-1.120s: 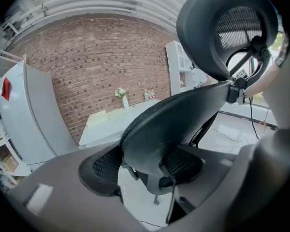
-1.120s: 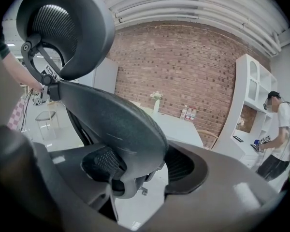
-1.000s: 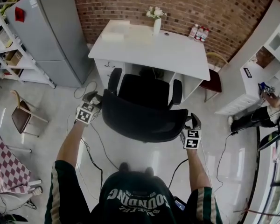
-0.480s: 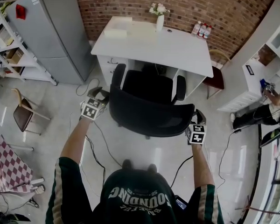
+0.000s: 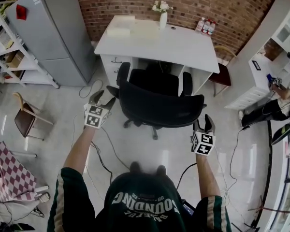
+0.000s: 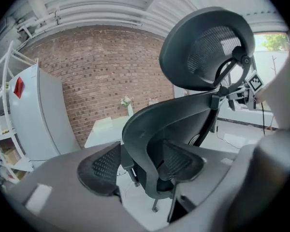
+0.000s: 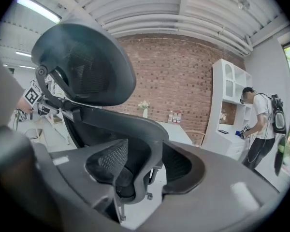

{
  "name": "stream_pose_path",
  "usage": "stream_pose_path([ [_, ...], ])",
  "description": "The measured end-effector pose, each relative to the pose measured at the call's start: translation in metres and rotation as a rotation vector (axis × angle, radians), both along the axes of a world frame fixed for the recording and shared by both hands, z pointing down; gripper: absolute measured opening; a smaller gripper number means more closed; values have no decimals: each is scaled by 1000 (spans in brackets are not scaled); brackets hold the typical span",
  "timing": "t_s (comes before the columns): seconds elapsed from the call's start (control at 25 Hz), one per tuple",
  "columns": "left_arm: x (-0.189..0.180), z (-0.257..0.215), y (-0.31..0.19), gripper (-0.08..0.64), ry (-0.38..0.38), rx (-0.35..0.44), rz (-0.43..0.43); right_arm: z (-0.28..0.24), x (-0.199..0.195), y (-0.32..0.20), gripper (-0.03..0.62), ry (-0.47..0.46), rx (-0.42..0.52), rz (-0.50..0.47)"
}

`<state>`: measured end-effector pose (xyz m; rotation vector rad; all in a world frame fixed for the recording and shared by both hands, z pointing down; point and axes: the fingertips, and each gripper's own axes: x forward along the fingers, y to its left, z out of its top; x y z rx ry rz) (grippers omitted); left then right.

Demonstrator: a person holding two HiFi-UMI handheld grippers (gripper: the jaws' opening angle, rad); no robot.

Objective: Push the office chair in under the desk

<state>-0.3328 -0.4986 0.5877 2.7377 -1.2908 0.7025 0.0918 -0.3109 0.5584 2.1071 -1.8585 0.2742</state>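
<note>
Office chair (image 5: 154, 82) stands w/ its seat front tucked under the white worktop (image 5: 183, 45). The backrest (image 5: 162, 111) and castors are out in the open, so approx. half done, more pushing left. Left tongs (image 5: 104, 97) are opening and right tongs (image 5: 204, 122) closing, neither pinching anything. The backrest rim shows in both gaps, prob. beyond the tips. Shirt (image 5: 142, 204) print reads "FOUNDING"; the labels on the bottles (image 5: 205, 26) are too small to read.

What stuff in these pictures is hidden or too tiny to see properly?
The chair: head view, its own back and seat hide most of its wheeled base.
Space under the desk: head view, covered by the desktop and the chair.
Bottles on the desk: labels too small to read in any view.
Shelves: head view, cut off by the left edge.
</note>
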Motion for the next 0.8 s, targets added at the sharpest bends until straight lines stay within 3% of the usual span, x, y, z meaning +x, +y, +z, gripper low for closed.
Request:
stream_pose_path([
  [0.16,-12,-14,34,254,20,79,-58,-4,-28,12,198,-41,33,-5],
  [0.64,10,-40,122,18,145,66,-71,-22,-137,39,128,-59,71,-189],
  [0.8,21,-39,135,8,159,42,-65,-23,-152,43,102,-72,72,-213],
])
